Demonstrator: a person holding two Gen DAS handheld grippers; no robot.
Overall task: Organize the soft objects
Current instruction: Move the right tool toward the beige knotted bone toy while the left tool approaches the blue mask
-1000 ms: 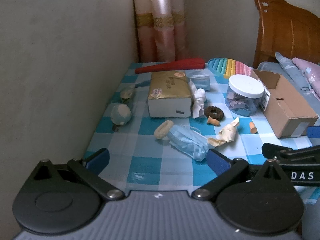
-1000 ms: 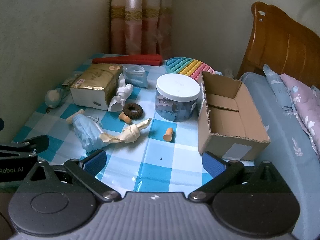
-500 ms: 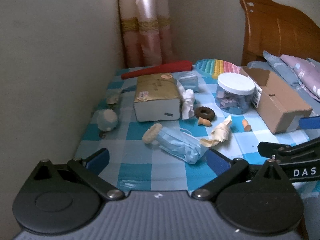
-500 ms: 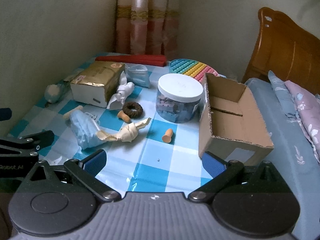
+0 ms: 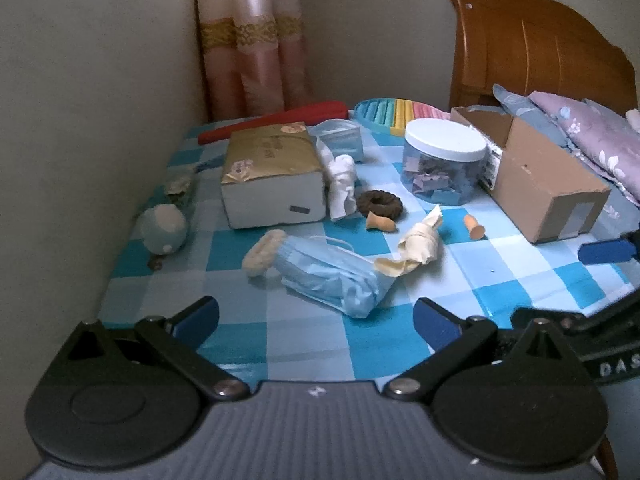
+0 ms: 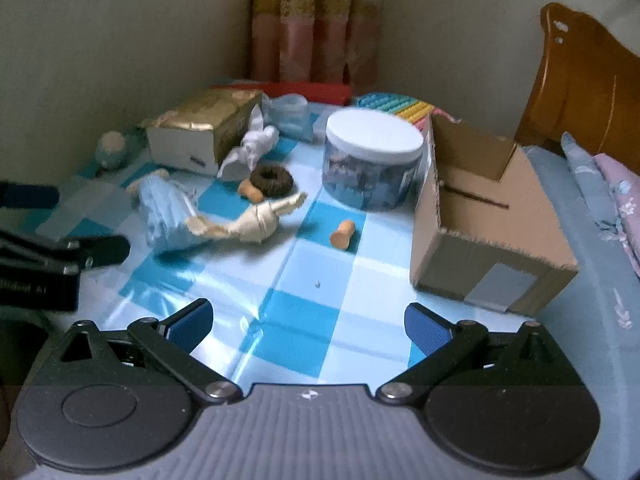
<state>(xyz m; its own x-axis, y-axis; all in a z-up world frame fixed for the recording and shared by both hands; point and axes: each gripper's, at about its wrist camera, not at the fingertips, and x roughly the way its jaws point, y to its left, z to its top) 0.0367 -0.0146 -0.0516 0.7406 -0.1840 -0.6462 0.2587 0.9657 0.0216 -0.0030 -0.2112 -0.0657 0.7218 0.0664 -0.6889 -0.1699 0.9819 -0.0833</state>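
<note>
Soft things lie on the blue checked table: a folded blue face mask (image 5: 332,272) (image 6: 168,216), a cream knotted cloth (image 5: 420,240) (image 6: 256,220), a brown hair tie (image 5: 379,203) (image 6: 272,179), a white cloth (image 5: 340,184) (image 6: 250,146), two orange earplugs (image 5: 474,227) (image 6: 342,236) and a pale plush ball (image 5: 164,230) (image 6: 112,146). An open cardboard box (image 5: 540,176) (image 6: 488,216) stands at the right. My left gripper (image 5: 316,320) is open and empty, just short of the mask. My right gripper (image 6: 308,326) is open and empty over bare cloth.
A gold tissue pack (image 5: 272,172), a clear jar with a white lid (image 5: 444,160) (image 6: 374,160), a red case (image 5: 276,120), a rainbow pop mat (image 5: 396,114) and a bagged mask (image 5: 340,136) stand further back. Walls close the left and back; a bed (image 6: 600,208) lies right.
Both grippers have shifted and turned slightly while staying open; the right one has moved closer to the table. Nothing on the table has moved.
</note>
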